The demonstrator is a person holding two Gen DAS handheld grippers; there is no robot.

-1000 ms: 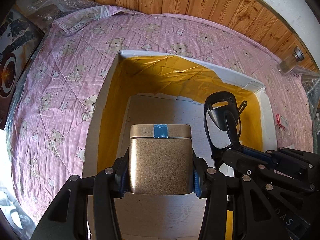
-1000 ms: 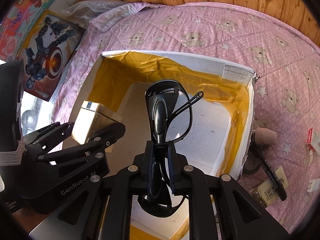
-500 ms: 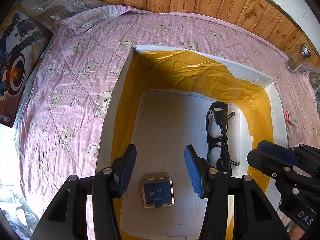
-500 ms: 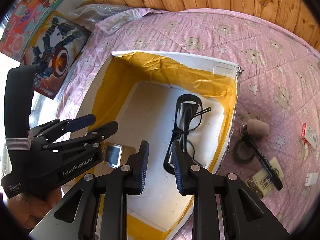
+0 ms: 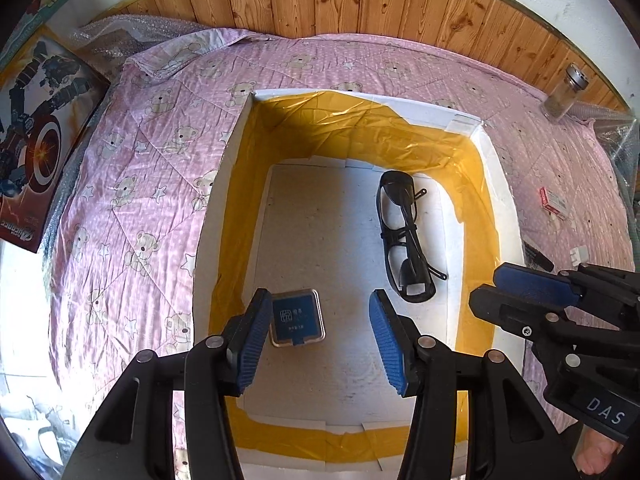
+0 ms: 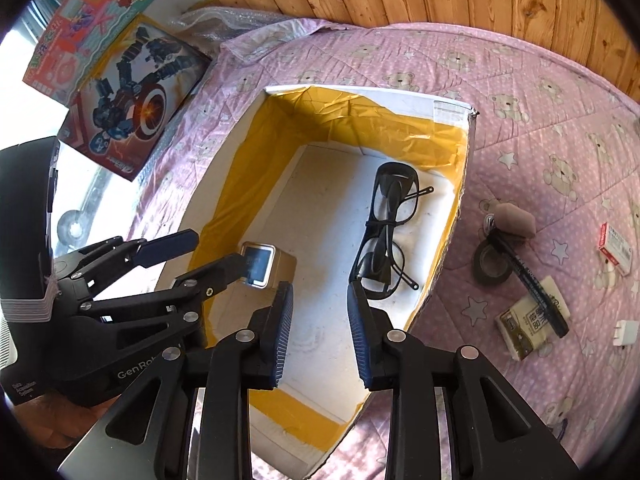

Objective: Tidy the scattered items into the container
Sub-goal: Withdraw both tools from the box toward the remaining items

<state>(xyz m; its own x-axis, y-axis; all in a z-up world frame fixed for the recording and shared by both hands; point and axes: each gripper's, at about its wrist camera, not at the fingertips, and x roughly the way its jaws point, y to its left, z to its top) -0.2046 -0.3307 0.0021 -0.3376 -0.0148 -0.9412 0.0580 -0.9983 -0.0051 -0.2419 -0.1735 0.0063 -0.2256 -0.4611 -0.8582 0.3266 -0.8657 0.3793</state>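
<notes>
A white box with yellow-taped inner walls (image 5: 230, 184) (image 6: 224, 184) sits on the pink bear quilt. On its floor stand a gold tin with a blue lid label (image 5: 297, 317) (image 6: 266, 265) and black glasses (image 5: 404, 236) (image 6: 386, 236). My left gripper (image 5: 316, 340) hangs open above the tin, nothing between its blue pads. My right gripper (image 6: 320, 336) is open above the box's near part, just short of the glasses. Still on the quilt right of the box: a black tape roll (image 6: 493, 261), a black marker (image 6: 528, 280), a brown soft lump (image 6: 514, 220), a tan packet (image 6: 524, 330), a white plug (image 6: 626, 333).
A red-and-white small box (image 6: 616, 249) (image 5: 552, 200) lies far right on the quilt. A glass shaker (image 5: 565, 98) stands at the wood-panel wall. Toy boxes (image 6: 132, 92) (image 5: 36, 128) lie left of the quilt. A hand (image 5: 598, 452) holds the right gripper.
Both grippers opened and rose. The left one dropped the gold tin, the right one dropped the glasses, and both things now rest on the box floor.
</notes>
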